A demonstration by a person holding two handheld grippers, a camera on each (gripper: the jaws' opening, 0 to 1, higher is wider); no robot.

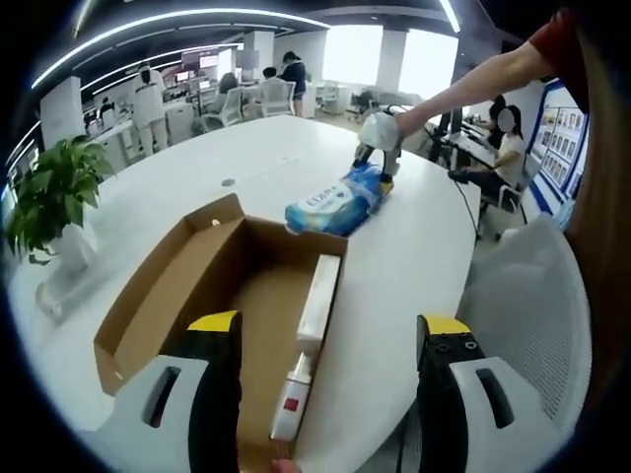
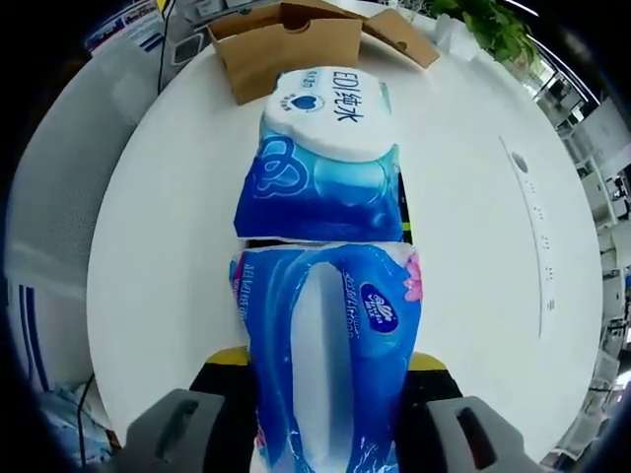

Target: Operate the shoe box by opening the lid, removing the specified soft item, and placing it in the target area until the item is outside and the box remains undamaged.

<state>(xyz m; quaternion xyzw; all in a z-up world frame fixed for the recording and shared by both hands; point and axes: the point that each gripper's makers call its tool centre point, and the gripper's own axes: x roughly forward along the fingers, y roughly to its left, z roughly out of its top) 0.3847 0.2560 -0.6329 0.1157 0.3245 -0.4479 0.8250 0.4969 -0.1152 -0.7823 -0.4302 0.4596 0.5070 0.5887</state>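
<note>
Two blue tissue packs (image 2: 320, 158) (image 2: 330, 345), one open cardboard box (image 1: 187, 276), one potted plant (image 1: 49, 197), two tools (image 1: 325, 345) (image 2: 330, 434).

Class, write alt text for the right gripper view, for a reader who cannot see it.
The right gripper is shut on a blue tissue pack above a white round table. Just beyond it lies a blue-and-white wet wipes pack, with the open cardboard shoe box at the table's far edge.
</note>
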